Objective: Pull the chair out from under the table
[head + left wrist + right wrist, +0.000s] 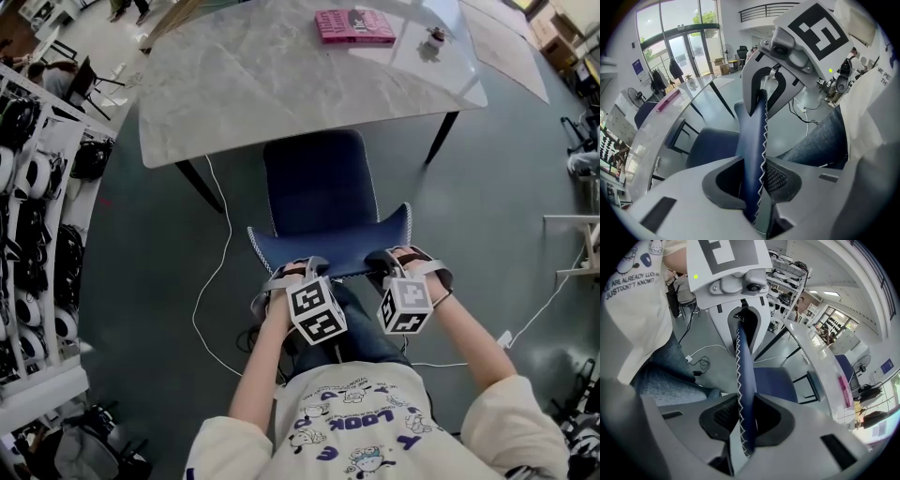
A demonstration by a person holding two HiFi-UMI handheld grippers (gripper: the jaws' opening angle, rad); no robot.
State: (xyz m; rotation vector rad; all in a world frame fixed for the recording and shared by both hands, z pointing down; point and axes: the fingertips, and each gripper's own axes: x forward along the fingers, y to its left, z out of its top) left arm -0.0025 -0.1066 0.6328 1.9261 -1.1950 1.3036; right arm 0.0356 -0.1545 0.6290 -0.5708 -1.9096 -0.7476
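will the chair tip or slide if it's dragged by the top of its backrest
Probably slides: the floor looks smooth and hard. The left gripper and right gripper clamp the backrest at its top edge, so the chair might tilt back a little.

Chair point(319, 202): navy upholstery, matt, smooth, with white zigzag stitching along the backrest edge. Table point(234, 94): grey marble-look top, smooth and glossy, with reflections. Left gripper point(757, 183) and right gripper point(743, 423): matt grey plastic shells, with black, finely textured pads point(774, 178). Book point(354, 25): pink cover, slight sheen. Floor point(150, 272): dark grey, smooth, faint sheen. Jeans point(361, 333): blue denim.
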